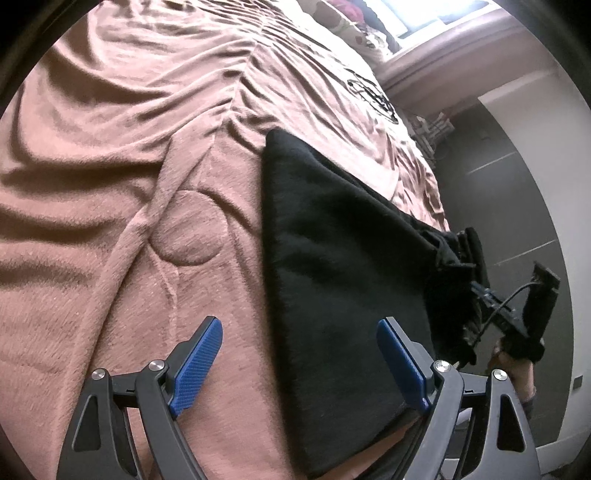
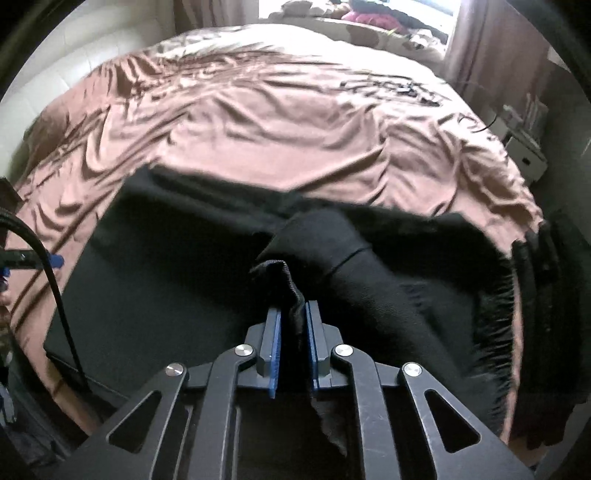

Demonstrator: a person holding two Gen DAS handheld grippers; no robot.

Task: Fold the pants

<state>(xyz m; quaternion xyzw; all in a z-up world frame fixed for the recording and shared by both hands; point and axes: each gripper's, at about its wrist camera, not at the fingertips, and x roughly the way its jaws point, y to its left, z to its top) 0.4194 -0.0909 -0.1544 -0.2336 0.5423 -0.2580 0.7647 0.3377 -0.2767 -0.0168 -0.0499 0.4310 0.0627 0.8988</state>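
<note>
Over the bedspread [image 2: 258, 122], right hand-held gripper [image 2: 292, 314] pinches pants [image 2: 166, 280].

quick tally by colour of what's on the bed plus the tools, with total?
Black: 1, the pants, partly folded
Pinkish-brown: 1, the bedspread under them
Blue-padded tools: 2, left tool open over the pants' edge, right tool shut on a fold of the pants
Total: 4

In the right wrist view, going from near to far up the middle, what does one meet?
Right tongs shut on a black fabric strip → black pants lying flat → wrinkled pink-brown bedspread → bright window.
</note>
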